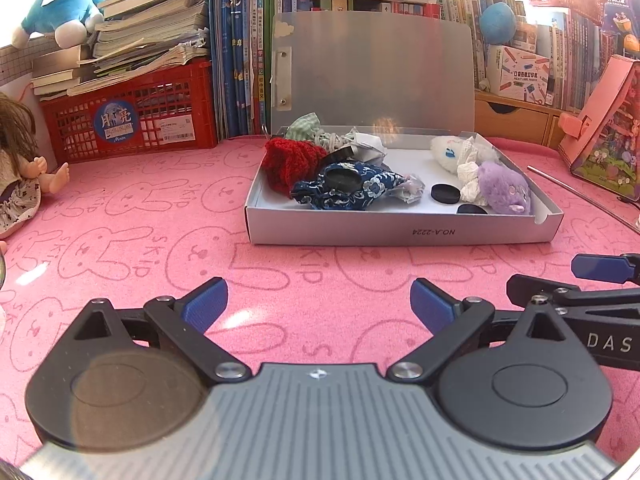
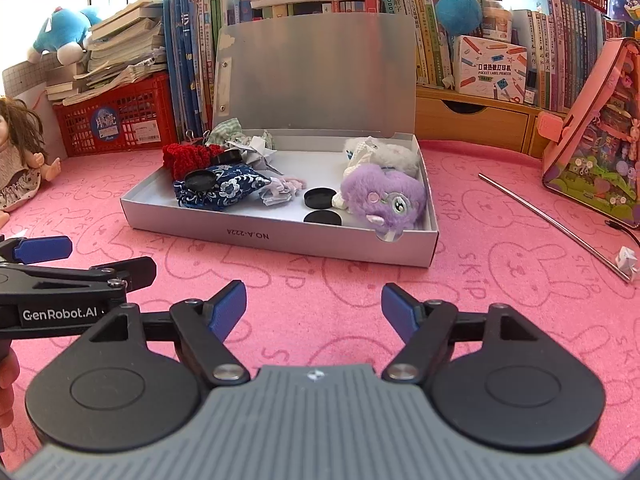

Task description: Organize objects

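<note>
A shallow grey box [image 1: 400, 236] [image 2: 280, 242] with its lid standing up sits on the pink rabbit-print mat. Inside lie a red knitted piece [image 1: 290, 160] [image 2: 186, 158], a blue patterned pouch [image 1: 352, 194] [image 2: 228, 188], black round lids [image 1: 445, 193] [image 2: 319, 197], a purple plush [image 1: 505, 190] [image 2: 384, 196] and a white plush [image 1: 452, 152] [image 2: 394, 154]. My left gripper [image 1: 319, 306] hovers open over the mat in front of the box, holding nothing. My right gripper [image 2: 314, 310] is open too, side by side with the left one, empty.
A red crate [image 1: 132, 120] of books, upright books and plush toys line the back. A doll [image 1: 18, 168] sits at the far left. At the right lie a metal rod [image 2: 556, 220], a crumpled paper bit [image 2: 626, 260] and a pink toy box [image 2: 596, 140].
</note>
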A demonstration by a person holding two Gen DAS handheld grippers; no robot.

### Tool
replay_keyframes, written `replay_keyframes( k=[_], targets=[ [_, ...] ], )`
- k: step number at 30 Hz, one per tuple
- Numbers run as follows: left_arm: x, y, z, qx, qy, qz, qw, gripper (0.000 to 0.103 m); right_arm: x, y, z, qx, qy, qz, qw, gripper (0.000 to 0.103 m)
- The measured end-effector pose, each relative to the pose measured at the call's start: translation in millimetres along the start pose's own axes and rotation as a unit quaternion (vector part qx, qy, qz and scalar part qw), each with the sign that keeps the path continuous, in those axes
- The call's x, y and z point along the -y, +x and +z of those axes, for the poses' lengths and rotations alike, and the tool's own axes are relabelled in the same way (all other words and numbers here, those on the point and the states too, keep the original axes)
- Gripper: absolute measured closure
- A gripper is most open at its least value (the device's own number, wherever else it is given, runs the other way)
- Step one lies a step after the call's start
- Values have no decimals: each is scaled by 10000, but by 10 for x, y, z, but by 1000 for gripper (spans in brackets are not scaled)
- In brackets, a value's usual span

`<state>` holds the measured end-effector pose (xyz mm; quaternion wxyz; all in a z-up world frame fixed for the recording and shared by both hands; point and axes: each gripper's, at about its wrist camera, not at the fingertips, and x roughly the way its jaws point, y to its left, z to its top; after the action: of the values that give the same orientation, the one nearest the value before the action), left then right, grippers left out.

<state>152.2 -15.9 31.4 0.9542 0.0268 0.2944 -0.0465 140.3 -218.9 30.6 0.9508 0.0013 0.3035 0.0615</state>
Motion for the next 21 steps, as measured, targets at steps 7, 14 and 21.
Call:
replay_keyframes(
  k=[7,14,21],
  targets=[
    [1,-51,-218,-225,30,-2,9997,3,-8,-66,-211,-189,-15,-211,9996,15],
    [-49,-37,-294,-351,-77,9,9994,3,29,-93,-329,-241,55,-344,9991,9],
    [-48,-25,-288,-375,-103,13,9992,0,44,-70,-337,-301,95,-388,9987,0]
  ],
)
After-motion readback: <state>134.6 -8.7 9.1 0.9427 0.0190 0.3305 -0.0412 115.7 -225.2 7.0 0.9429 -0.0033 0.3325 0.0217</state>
